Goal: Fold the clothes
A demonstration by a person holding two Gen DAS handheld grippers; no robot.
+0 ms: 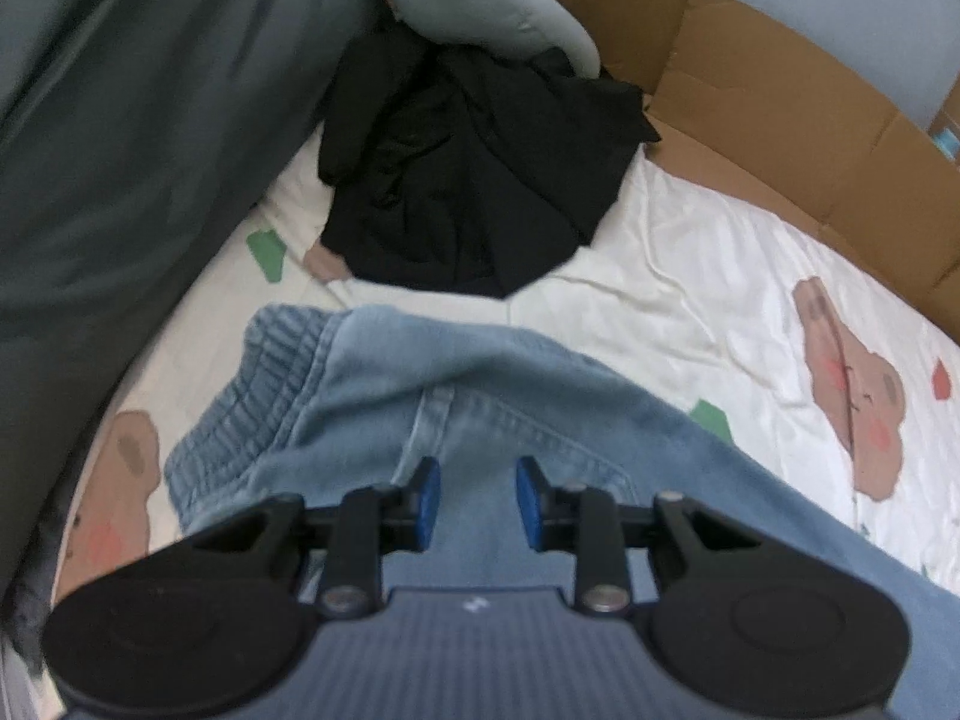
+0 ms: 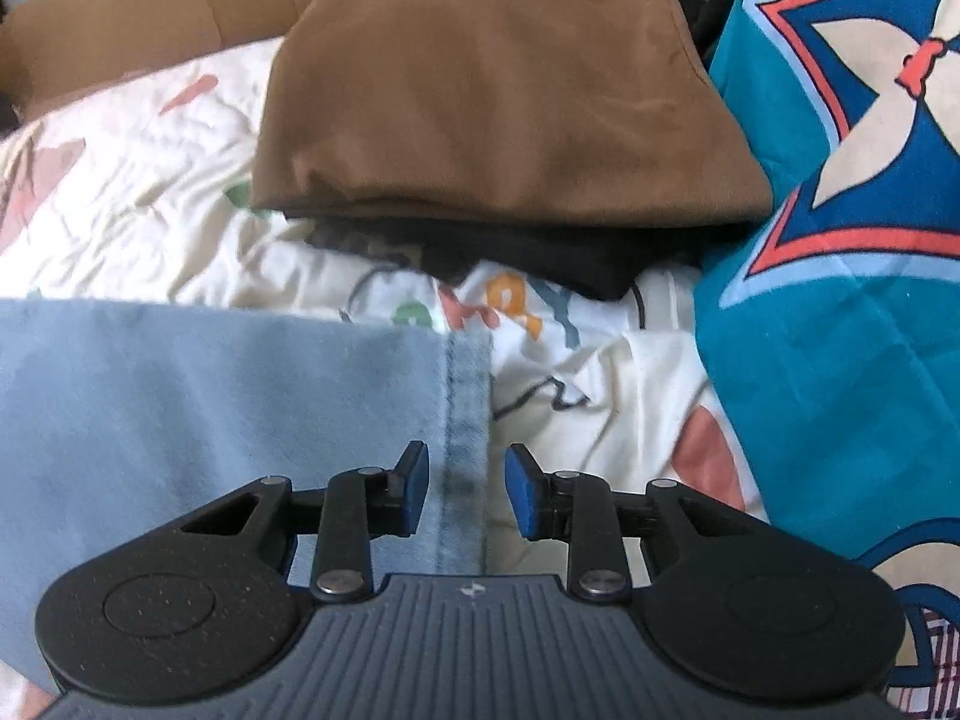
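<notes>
1. Across the lower half of the left wrist view, the light blue jeans (image 1: 456, 396) lie on the cartoon-print sheet (image 1: 690, 276).
2. Left gripper (image 1: 477, 501) is parted above the denim, gripping nothing.
3. Right gripper (image 2: 467, 489) is parted around the jeans' hem, low centre, not clamped.
4. Brown folded garment (image 2: 498, 90) sits at upper centre.

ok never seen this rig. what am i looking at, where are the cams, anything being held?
No robot: a person carries a two-finger gripper in each hand, each with a fisheye camera looking along its fingers. Left wrist view: the left gripper, open, over the waistband end of light blue jeans; a crumpled black garment lies beyond on a cartoon-print bedsheet. Right wrist view: the right gripper, open, straddling the jeans' hem, with a folded brown garment ahead. Nothing is gripped yet.
</notes>
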